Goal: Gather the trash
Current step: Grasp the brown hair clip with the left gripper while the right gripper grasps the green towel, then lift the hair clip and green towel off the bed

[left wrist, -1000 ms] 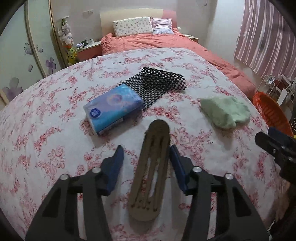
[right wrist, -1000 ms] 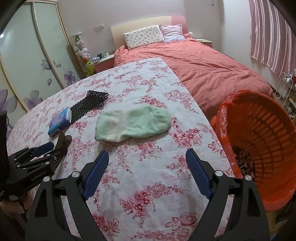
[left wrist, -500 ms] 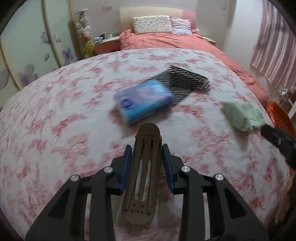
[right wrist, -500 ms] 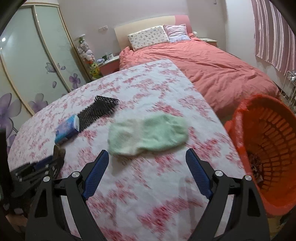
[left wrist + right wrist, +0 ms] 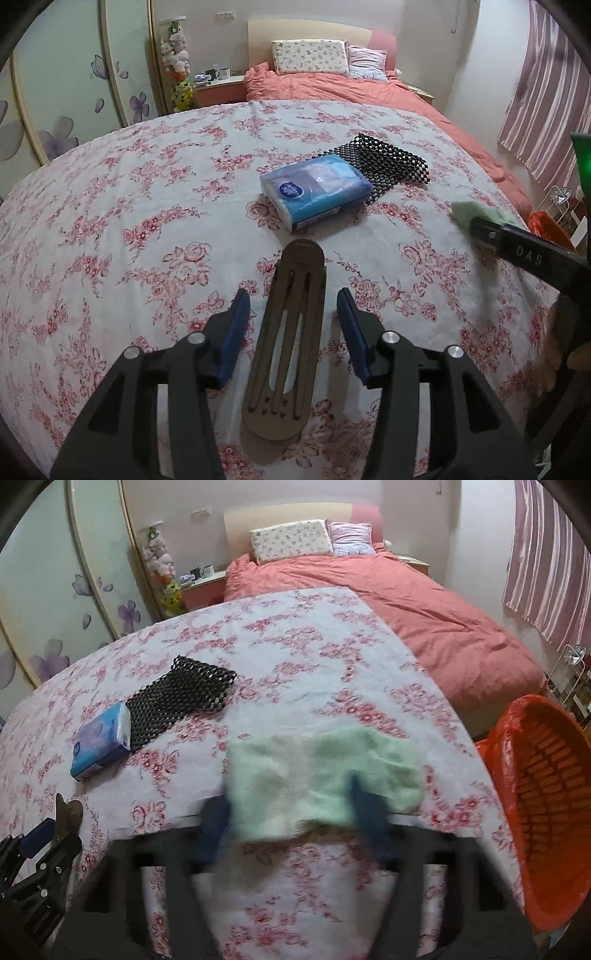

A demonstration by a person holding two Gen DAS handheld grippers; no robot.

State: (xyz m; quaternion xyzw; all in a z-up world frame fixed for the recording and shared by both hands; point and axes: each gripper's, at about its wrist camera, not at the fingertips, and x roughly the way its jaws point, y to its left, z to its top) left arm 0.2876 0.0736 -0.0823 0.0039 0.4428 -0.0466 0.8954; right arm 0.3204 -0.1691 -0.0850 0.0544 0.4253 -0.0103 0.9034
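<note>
- Two grippers we hold: left gripper (image 5: 293,325) has just opened, pads clear of the flat brown slotted wooden piece (image 5: 288,343) between them.
- Our right gripper (image 5: 291,812), blurred, has just been closing around the pale green fluffy cloth (image 5: 321,771); grip we cannot tell.

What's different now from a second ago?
The right gripper moved forward onto the green cloth, and its jaws have just been closing, with the cloth's near edge between them. The left gripper squeezed the brown slotted piece, then its jaws opened again, and the piece lies loose between them. The tissue pack, black mesh mat and orange basket stayed put.
</note>
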